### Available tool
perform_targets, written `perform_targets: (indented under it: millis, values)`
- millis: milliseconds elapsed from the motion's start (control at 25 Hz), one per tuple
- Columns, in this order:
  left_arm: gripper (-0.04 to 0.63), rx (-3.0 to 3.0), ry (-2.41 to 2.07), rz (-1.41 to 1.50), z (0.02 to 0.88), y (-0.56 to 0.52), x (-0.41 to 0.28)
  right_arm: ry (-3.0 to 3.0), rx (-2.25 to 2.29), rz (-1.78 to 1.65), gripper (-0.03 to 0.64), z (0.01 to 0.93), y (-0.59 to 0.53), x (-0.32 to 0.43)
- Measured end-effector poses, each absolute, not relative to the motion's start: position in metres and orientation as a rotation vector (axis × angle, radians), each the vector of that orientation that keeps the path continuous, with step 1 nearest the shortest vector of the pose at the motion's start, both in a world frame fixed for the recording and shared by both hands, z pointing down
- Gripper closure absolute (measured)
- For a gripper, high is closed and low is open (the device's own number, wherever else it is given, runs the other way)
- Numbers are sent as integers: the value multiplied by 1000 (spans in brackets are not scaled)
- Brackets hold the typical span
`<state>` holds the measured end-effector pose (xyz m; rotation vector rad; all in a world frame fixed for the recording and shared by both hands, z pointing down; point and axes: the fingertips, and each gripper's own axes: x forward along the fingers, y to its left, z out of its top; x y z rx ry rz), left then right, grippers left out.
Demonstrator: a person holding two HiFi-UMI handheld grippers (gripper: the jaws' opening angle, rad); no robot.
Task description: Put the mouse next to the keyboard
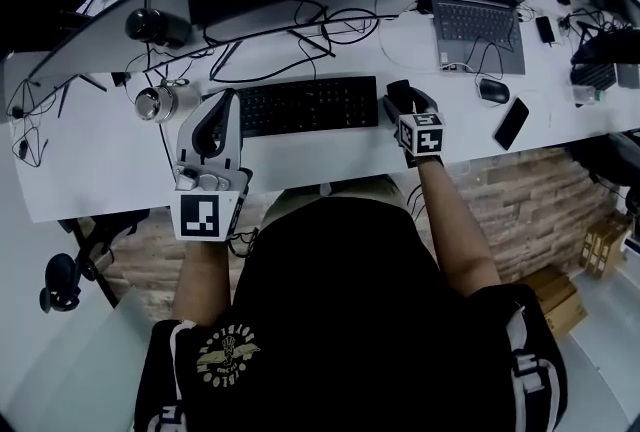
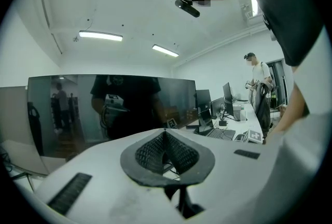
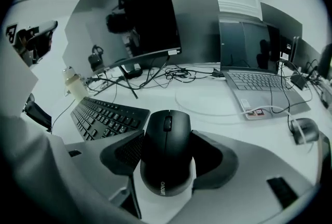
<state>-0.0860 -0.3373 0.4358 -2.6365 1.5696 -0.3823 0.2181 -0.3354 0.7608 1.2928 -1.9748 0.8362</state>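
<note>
Beside keyboard (image 1: 305,106), mouse (image 3: 166,137) lengthwise in right gripper (image 3: 168,159), wheel-end toward monitor (image 3: 145,8)

We see right gripper (image 3: 167,158) jaws clamped on black mouse (image 3: 166,155), keyboard (image 3: 106,116) at 10 o'clock, laptop (image 3: 259,83) at 2 o'clock

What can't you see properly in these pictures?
1. Underside of the mouse: in the right gripper view the right gripper is clamped round it, so lifted or resting can't be told.
2. Left end of the keyboard: in the head view the left gripper covers it.
3. Lettering on the mouse: in the right gripper view it is too small and blurred to read.
</note>
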Motion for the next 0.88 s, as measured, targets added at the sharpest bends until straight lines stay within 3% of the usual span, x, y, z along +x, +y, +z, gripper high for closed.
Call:
perform_targets:
  millis: [520,760,880]
  values:
    - [592,-2562,1637,-219,399,-316,-114,-1903,1338,791,325,776,-335,217]
    - [594,-2546,1706,-179,386,-310,-137,-2087,1411,719,313,704,-344,214]
    - [594,-2505,1798,-218,384,-310,-158,-2215,1461,641,346,652,-343,204]
